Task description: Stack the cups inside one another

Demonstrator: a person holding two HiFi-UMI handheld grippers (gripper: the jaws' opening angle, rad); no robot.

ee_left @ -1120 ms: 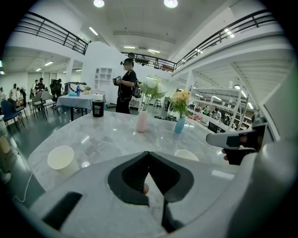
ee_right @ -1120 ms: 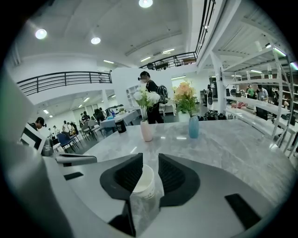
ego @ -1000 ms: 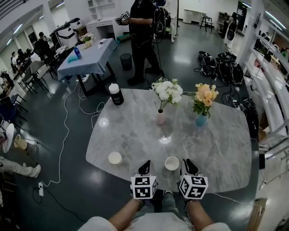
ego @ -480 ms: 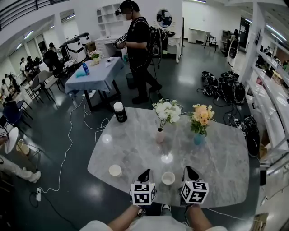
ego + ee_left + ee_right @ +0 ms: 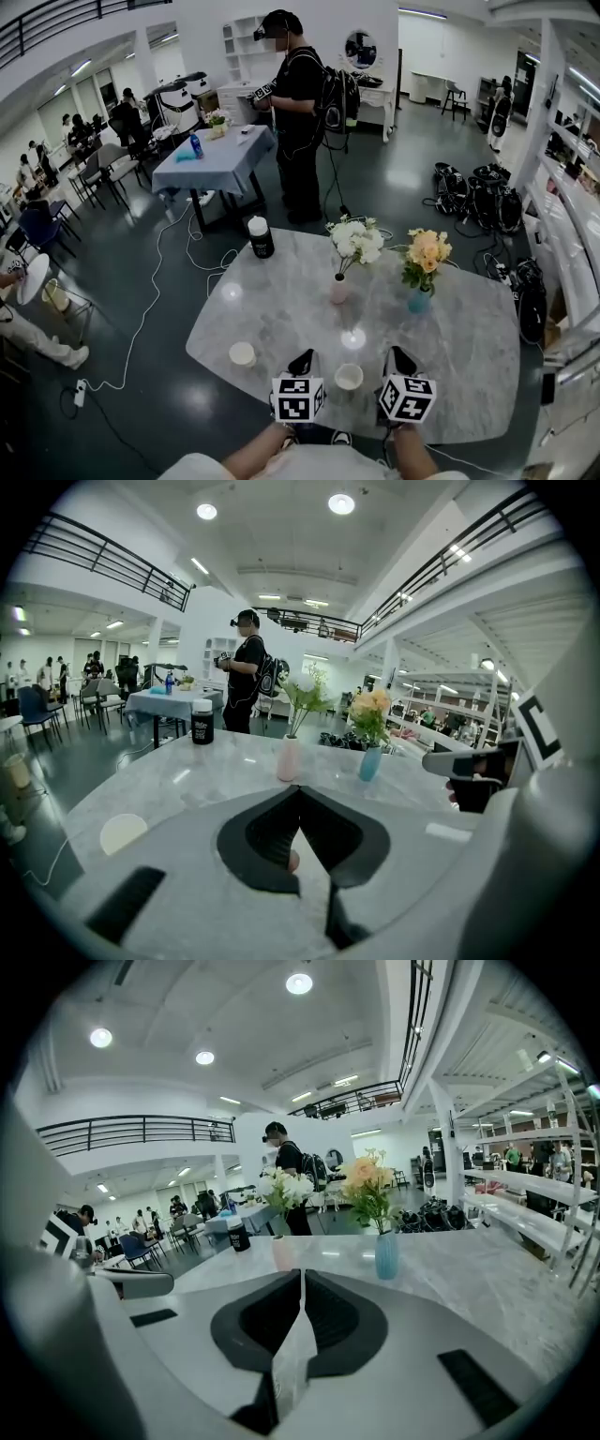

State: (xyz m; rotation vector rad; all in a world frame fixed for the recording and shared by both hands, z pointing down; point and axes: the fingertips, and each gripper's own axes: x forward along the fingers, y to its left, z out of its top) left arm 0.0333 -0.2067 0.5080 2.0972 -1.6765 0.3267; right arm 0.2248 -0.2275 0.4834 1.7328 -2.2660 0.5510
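Cup [image 5: 349,376] sits between my left hand-held gripper [image 5: 301,360] and right hand-held gripper [image 5: 401,358], both jaws together, empty; I'd open the right wide and clamp the rim squarely.

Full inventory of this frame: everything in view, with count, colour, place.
table: 1, grey marble, centre
cups: 2, white, near edge, apart: left cup, right cup between the grippers
pink vase: 1, white flowers, table middle
blue vase: 1, yellow-orange flowers, right of pink vase
canister: 1, black, white lid, far left edge
person: 1, black clothes, backpack, beyond table
cloth-covered table: 1, pale blue, back left
bags: several, black, floor right
left gripper: 1, black jaws together
right gripper: 1, black jaws together
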